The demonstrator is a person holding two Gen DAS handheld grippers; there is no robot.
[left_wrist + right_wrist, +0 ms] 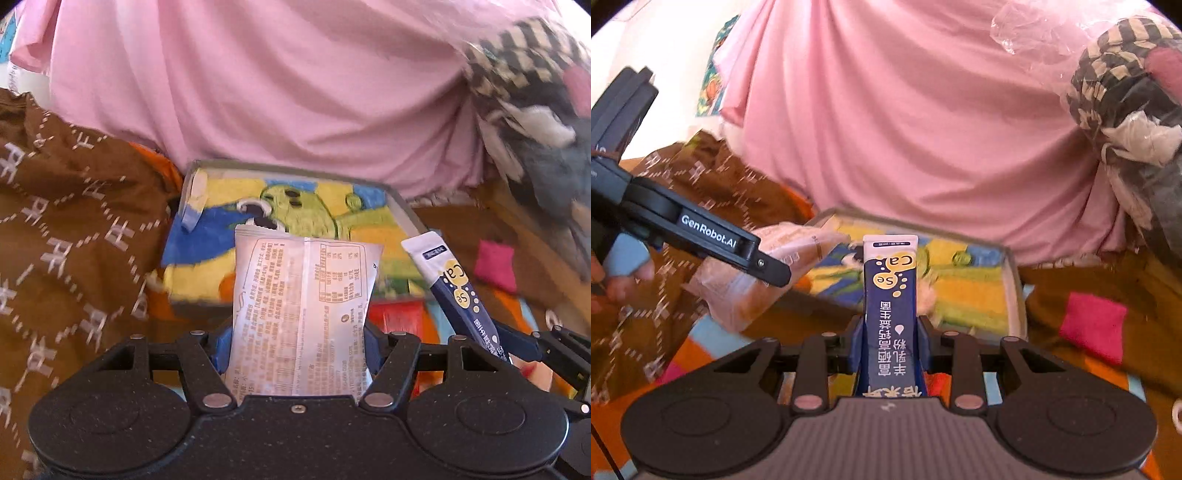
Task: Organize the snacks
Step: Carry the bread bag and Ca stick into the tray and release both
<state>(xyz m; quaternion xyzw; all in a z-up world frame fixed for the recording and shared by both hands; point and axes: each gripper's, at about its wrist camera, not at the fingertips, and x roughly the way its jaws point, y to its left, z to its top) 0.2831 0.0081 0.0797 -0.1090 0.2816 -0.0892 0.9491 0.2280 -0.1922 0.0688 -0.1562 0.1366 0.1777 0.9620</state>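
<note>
In front of the tray (400, 206) both my grippers are loaded: my left gripper (297, 350) is clamped on a white snack packet (299, 314), printed side up, and my right gripper (890, 347) is pinched on a dark blue sachet (890, 295). Both snacks hang just short of the tray's near edge, the sachet to the right of the packet. Inside the tray I see one small pale wrapper (195, 201) lying against its left wall; the rest shows only the cartoon picture on the bottom. A pink square (1093, 325) sits on the patterned cloth (66, 236) right of the tray. I judge the sorting barely begun: these two pieces are not yet set down
</note>
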